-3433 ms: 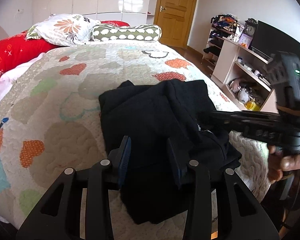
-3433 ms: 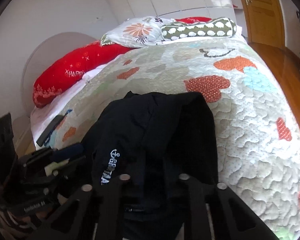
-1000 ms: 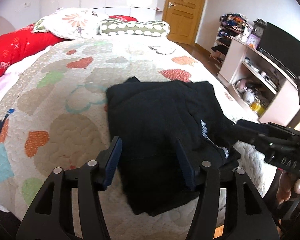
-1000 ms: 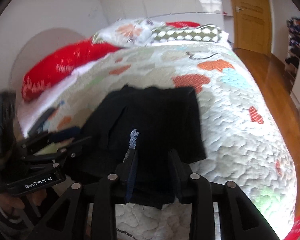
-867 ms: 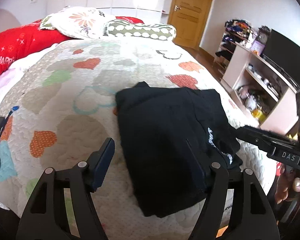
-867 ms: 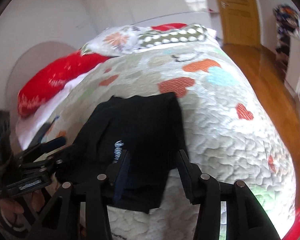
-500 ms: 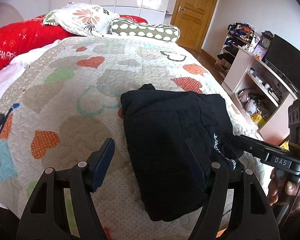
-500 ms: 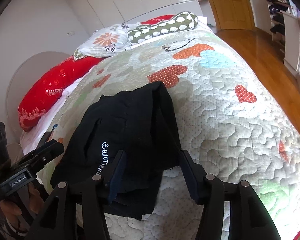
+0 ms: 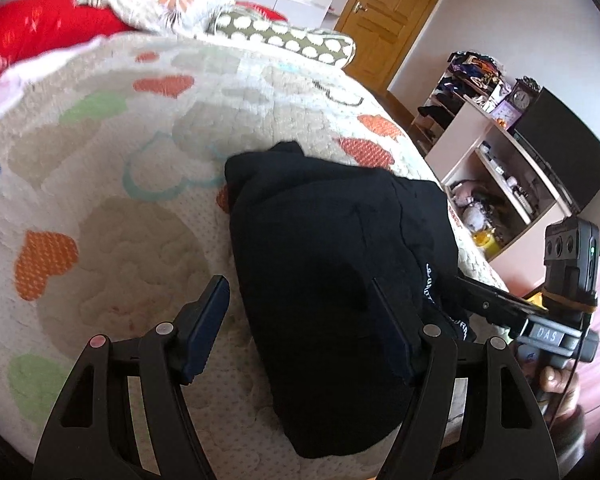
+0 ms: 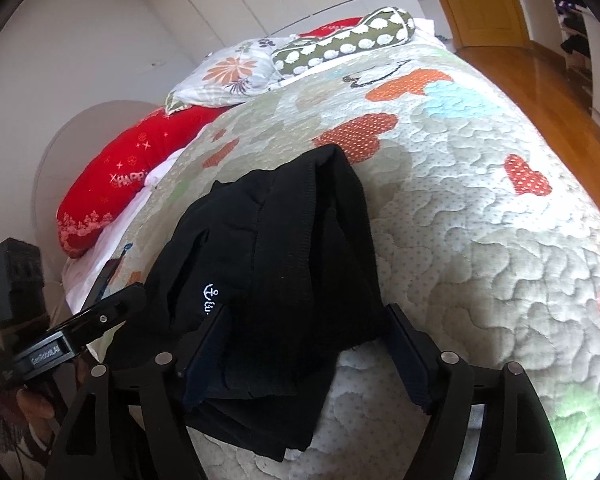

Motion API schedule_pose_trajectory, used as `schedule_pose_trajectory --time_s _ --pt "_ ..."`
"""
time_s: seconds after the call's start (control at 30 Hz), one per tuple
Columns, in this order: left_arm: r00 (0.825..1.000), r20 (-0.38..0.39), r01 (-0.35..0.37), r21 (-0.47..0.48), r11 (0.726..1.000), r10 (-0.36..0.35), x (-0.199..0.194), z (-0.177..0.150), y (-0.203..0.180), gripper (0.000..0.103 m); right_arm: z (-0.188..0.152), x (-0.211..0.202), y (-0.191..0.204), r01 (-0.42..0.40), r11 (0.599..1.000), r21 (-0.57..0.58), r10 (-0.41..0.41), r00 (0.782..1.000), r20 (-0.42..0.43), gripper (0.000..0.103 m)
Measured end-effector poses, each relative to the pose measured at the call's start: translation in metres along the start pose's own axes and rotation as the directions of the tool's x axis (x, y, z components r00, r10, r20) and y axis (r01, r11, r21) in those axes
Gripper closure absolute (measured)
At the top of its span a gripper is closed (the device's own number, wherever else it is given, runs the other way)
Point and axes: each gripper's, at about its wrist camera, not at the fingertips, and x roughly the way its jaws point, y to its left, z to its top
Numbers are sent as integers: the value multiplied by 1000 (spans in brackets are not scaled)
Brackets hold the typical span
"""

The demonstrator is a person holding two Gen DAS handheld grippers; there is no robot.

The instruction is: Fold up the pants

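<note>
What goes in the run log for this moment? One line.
pants: folded, on bed | left tongs: open | right tongs: just opened, pants between, unpinched

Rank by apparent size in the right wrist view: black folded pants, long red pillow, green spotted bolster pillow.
1. Black folded pants, though nearest the camera.
2. Long red pillow.
3. Green spotted bolster pillow, farthest away, so its true size is unsure.

The pants (image 10: 276,264) before me are a soft, matt black knit with a ribbed edge and small white stitched lettering, lying on a quilt (image 10: 480,240) of puckered, dotted cloth whose stitching makes it look bumpy. My left claw (image 9: 300,320) and my right claw (image 10: 306,344) are matt black plastic with small bright metal pins at the joints and darker, rubbery-looking pads. The door (image 9: 392,12) is varnished wood, and the floor (image 10: 540,68) is glossy wood that shines in the light.
</note>
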Motion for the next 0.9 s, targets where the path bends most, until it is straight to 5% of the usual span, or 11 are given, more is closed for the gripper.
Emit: schedule_pose_trajectory --time_s 0.43,0.5,0.53,0.57,0.63,0.73,0.9 --pt "993 -71 89 -51 995 -93 28 8 2 18 14 27 5 -76 997 -24 77 996 41 9" --pt "994 -66 82 -31 996 -84 31 8 -1 18 16 28 6 -84 996 -18 84 995 47 18" --pt "995 -65 78 -15 997 -79 31 8 -3 18 15 28 8 -89 996 -28 90 995 45 36" --pt "995 -61 74 1 997 -74 30 8 -4 22 13 28 10 -101 994 -35 102 994 45 47" --pt "997 -45 67 28 997 -65 26 7 -7 40 10 25 10 -111 993 -31 112 992 58 51" --pt "998 -17 61 56 997 -60 14 9 -11 56 9 19 13 -117 993 -11 117 990 73 53" --pt "997 49 61 107 992 -67 -13 21 -17 63 20 4 34 -155 988 -28 157 982 103 54"
